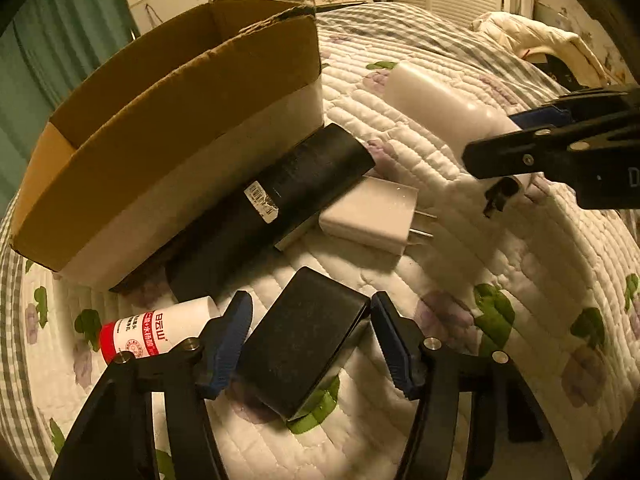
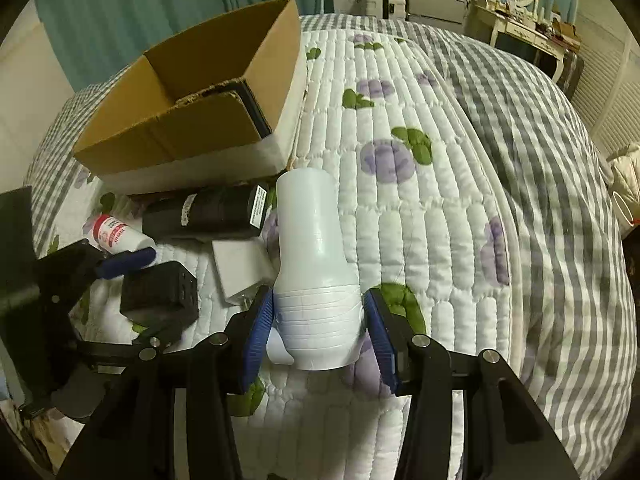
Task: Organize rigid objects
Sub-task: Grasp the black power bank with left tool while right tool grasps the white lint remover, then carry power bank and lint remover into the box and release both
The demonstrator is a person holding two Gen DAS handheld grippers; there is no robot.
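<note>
My left hand-held gripper stands wide around the black adapter on the bed, jaws not yet closed on it. My right hand-held gripper brackets the white cups; whether it is pinching them I cannot tell. Just beyond lie the red-capped bottle, the white plug and the black tube against the box. Something dark already stands inside the box. I judge most of the sorting is left.
</note>
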